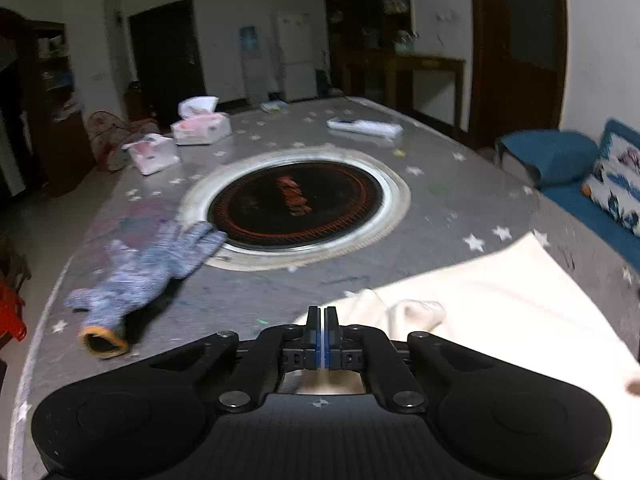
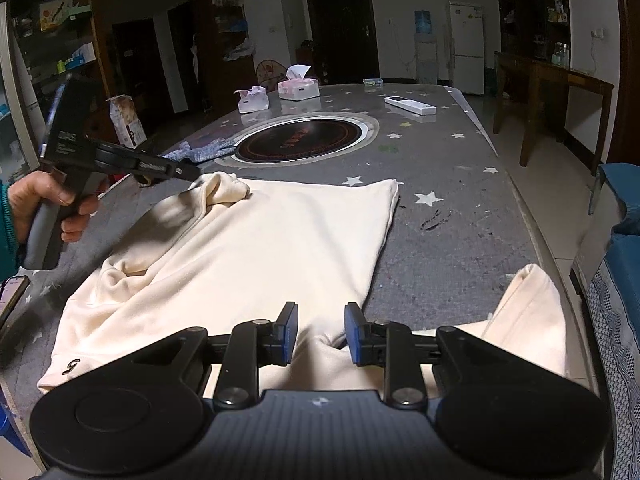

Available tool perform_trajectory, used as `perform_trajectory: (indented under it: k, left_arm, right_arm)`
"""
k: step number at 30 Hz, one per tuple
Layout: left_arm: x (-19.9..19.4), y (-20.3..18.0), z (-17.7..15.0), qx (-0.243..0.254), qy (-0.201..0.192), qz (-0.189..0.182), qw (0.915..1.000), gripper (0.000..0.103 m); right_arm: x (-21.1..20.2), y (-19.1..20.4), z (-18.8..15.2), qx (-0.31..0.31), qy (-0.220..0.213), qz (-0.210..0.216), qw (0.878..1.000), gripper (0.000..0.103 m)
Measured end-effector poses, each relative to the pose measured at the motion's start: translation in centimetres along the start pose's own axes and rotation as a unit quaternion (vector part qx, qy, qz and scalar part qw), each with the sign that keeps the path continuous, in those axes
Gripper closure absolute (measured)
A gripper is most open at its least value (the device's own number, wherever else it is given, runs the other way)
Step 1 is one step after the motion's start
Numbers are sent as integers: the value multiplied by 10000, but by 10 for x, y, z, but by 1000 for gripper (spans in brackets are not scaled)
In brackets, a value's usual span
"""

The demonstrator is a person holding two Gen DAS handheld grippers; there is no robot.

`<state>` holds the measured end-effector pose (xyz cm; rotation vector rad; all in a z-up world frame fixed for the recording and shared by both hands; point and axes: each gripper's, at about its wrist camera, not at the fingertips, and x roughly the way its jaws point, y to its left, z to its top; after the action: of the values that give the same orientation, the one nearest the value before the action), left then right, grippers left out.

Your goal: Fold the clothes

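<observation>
1. The cream sweatshirt [image 2: 256, 248] lies spread on the grey star-patterned table [image 2: 460, 216] straight ahead of me, its hem toward the far side and one sleeve [image 2: 528, 312] trailing off near the right edge.
2. A bunched fold of the garment rises at its left side, just under my left tongs [image 2: 188, 174].
3. My left tongs [image 1: 322, 316] are pressed together with almost no gap; I cannot tell whether cloth is caught between them.
4. My right tongs [image 2: 321, 330] stand wide apart above the near edge of the sweatshirt, holding nothing.
5. Beyond the cloth sits a round black hotplate [image 1: 296, 204] set into the table, with a blue knit glove [image 1: 140, 272] touching its rim.
6. Farther back are two tissue packs [image 2: 298, 88] and a white remote [image 2: 410, 105].
</observation>
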<state>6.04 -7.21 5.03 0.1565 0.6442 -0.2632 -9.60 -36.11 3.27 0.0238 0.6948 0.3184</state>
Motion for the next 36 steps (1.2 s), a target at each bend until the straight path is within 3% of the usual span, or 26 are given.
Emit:
perform_trajectory:
  k: [4,7,13,25,29,33,36]
  left_arm:
    - [-8,2,1,79,51,-123,9999,102]
    - [-2,-9,1,369,174,-169,9990,98]
    - [23,-21,3,640,319,-248,9971,98]
    - [38,-20,-1,674,426,-389,9961,75]
    - [40,-21,-2,759,398,-383,9956,79]
    - [37,-24,-3,892,270,-288,9952,96]
    - [31,-29,-4,1044,119,-165,9943,98]
  right_arm:
    - [-4,3,-2,35,-38,36,10000,78]
    - [-5,5,-3,40,-66,47,10000,68]
    - [-5,7,-2,52,-52,75,9999,68]
    - [3,1,-5,149,45,46,9999,67]
    - [3,0,-6,182,47,40,9998,67]
    - [3,-1,-7,212,55,10,9998,67]
    - [3,-1,-7,218,60,5,9997,67]
